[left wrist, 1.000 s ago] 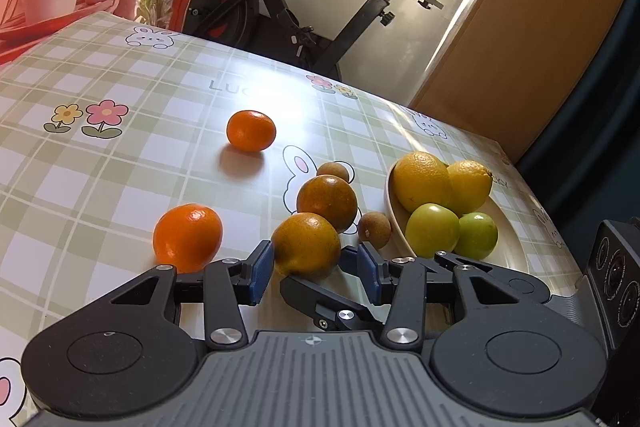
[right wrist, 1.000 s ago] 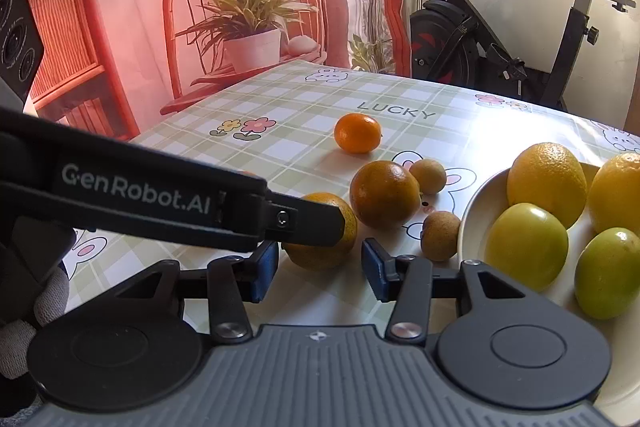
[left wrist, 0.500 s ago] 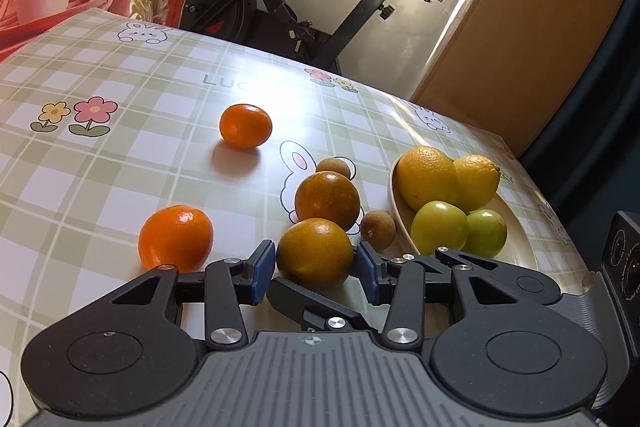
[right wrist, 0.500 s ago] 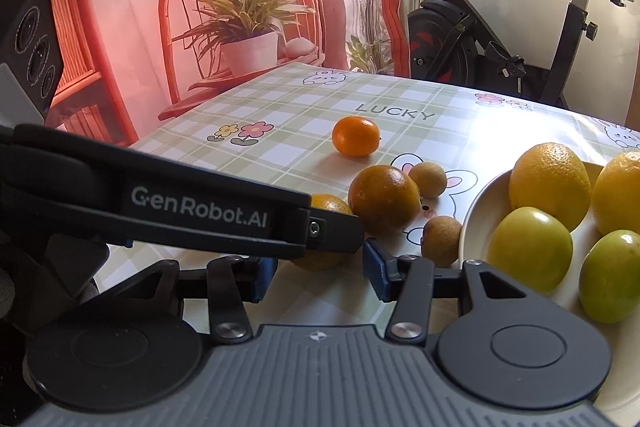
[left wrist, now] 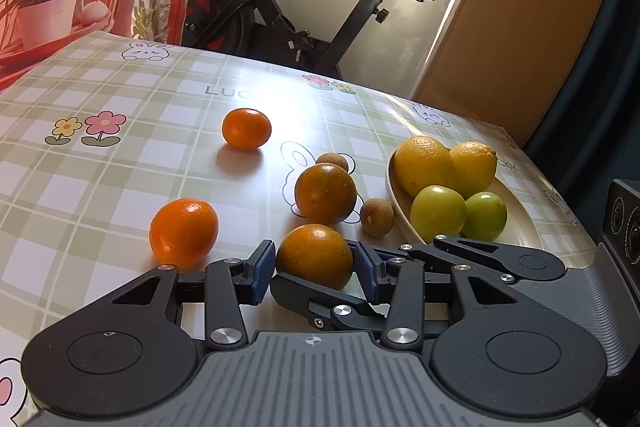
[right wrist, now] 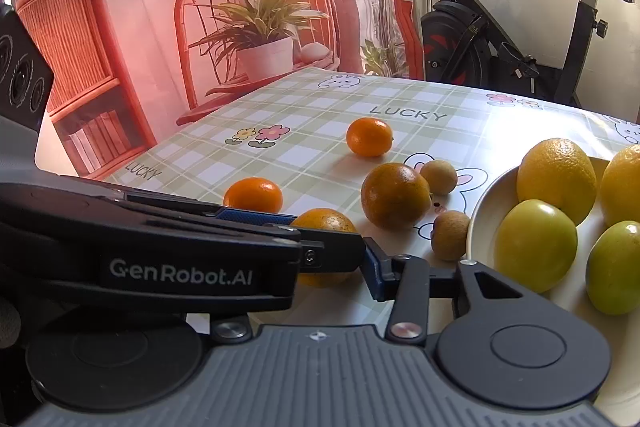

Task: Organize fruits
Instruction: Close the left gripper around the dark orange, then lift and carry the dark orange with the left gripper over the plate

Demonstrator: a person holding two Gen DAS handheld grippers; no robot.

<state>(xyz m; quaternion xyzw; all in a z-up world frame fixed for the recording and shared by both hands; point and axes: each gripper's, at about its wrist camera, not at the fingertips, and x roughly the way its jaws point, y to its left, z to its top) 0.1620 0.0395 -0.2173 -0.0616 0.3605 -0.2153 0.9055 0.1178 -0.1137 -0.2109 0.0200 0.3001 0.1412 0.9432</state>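
Lettering "GenRobot.AI" marks the left claw (right wrist: 320, 247) clamping an orange (left wrist: 314, 255); right claw (left wrist: 316, 293) closing, grip unclear.

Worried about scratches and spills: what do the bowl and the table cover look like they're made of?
Bowl: probably glazed ceramic or melamine; smooth cream wall, soft sheen. Table cover: likely wipeable vinyl or oilcloth; printed checks, window glare mirrored on it.

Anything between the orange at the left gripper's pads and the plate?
Yes. A small brown fruit lies beside the plate rim on that line, and the right gripper, jaws closing with the same orange between them, reaches across from the plate side.
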